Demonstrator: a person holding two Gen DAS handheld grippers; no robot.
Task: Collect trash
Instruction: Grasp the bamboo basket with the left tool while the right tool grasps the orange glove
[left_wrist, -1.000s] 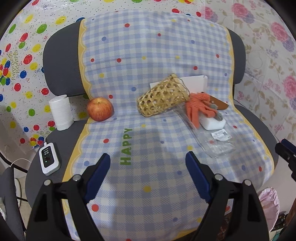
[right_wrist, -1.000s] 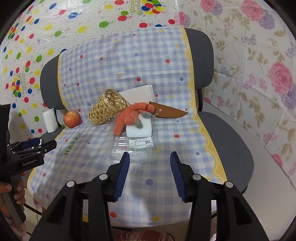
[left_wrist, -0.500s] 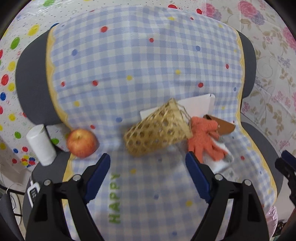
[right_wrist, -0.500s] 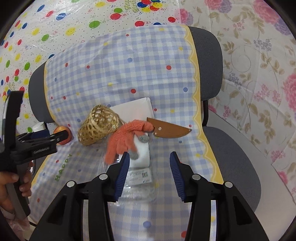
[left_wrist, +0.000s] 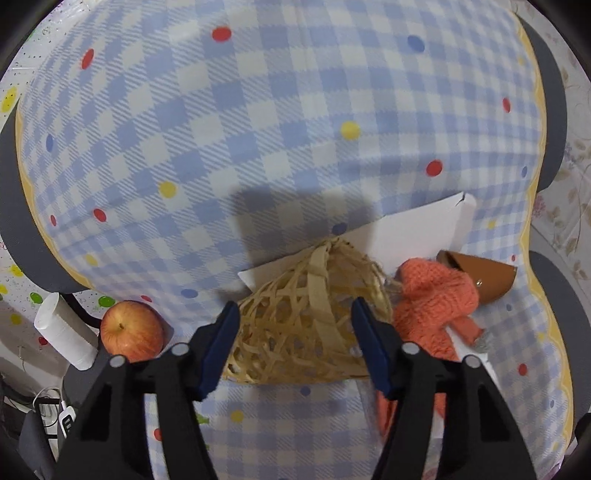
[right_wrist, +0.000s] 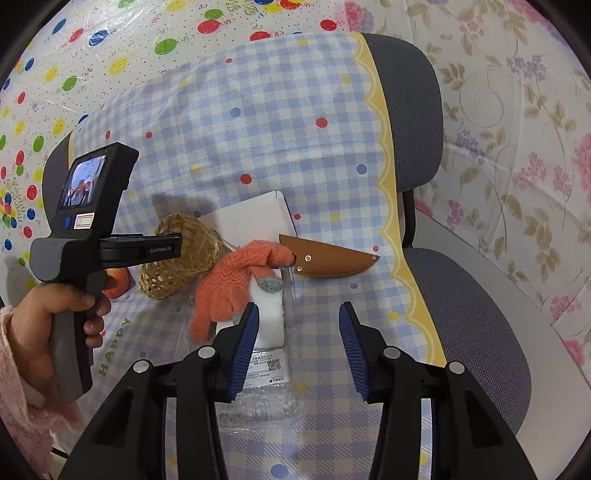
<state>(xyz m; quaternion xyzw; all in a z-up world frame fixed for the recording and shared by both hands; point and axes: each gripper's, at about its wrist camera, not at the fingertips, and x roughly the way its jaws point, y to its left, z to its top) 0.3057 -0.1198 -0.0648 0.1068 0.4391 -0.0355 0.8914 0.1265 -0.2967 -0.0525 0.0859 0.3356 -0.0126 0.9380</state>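
On the gingham-covered seat of the office chair (right_wrist: 476, 295), the woven bamboo basket (left_wrist: 306, 325) lay tipped on its side, its mouth toward the orange knitted glove (left_wrist: 432, 314), with the left gripper (left_wrist: 293, 343) straddling it from above. Its jaws had just been closing, the basket between them, and the blue pads stood at the basket's flanks; whether they pressed yet could not be told, so the grip looked unfinished. The right gripper (right_wrist: 297, 343) hung with jaws at a middling gap and nothing in them, over the crumpled clear plastic packaging (right_wrist: 258, 398) with its printed label, which seemed the likeliest trash and lay near the front of the seat, partly under a white block (right_wrist: 269, 317) and the glove. A brown leather sheath (right_wrist: 332, 262) lay just beyond the glove, a white flat box (right_wrist: 251, 221) leaned behind the basket, and an apple (left_wrist: 131, 330) sat near the basket's closed end. From here the basket's rounded, springy weave might squirm out or roll toward the apple if the jaws pinched off-centre, and squeezing hard might crush the thin strips. The slick packaging might also drag the glove and block along if lifted carelessly.
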